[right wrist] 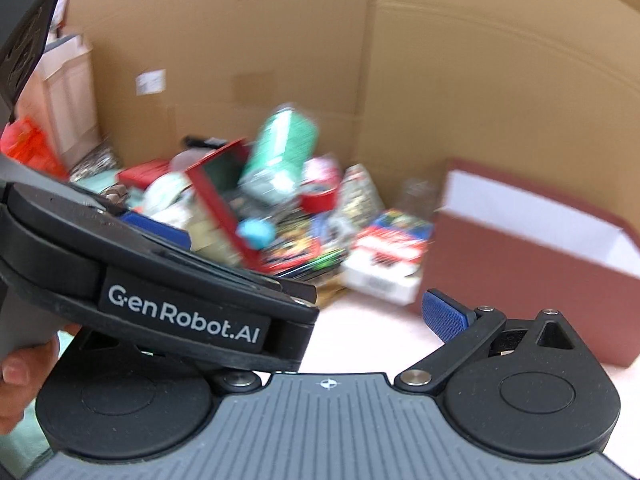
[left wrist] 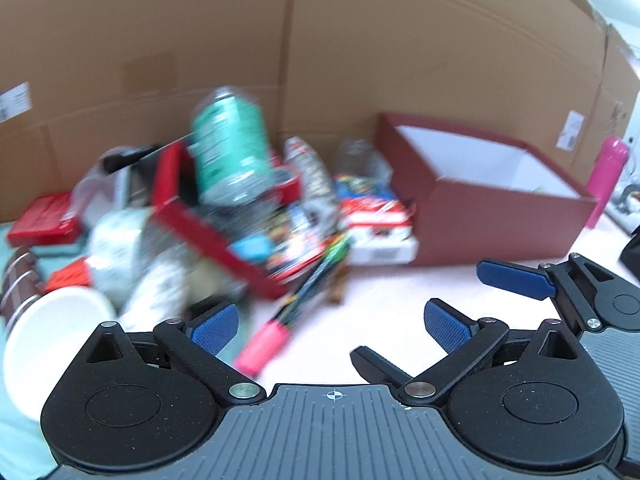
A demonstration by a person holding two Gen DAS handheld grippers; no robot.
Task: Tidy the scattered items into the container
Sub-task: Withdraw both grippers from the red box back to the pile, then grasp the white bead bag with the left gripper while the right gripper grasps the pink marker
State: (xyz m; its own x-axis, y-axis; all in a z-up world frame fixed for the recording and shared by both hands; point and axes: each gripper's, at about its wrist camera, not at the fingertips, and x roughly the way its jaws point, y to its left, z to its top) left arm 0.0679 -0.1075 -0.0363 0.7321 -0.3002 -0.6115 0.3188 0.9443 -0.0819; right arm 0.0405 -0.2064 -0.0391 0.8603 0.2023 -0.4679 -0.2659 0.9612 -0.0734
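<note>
A blurred heap of scattered items lies against a cardboard wall: a green-labelled bottle (left wrist: pixel 228 148) on top, a tilted red tray (left wrist: pixel 208 232), a pink-capped marker (left wrist: pixel 264 344), a roll of tape (left wrist: pixel 114 236), a white cup (left wrist: pixel 48 348) and a red-white packet box (left wrist: pixel 380 224). The dark red container (left wrist: pixel 492 216) with a white inside stands open to the right; it also shows in the right wrist view (right wrist: pixel 532 268). My left gripper (left wrist: pixel 332 326) is open and empty, just short of the heap. My right gripper (right wrist: pixel 316 312) is open; its left finger is hidden behind the left gripper's body (right wrist: pixel 160 280).
A tall cardboard wall (left wrist: pixel 320 48) closes the back. A pink bottle (left wrist: pixel 608 176) stands right of the container. The right gripper's blue finger (left wrist: pixel 516 278) shows at the right of the left wrist view. A teal cloth (left wrist: pixel 24 432) lies at the left. The pale tabletop (left wrist: pixel 384 292) lies in front.
</note>
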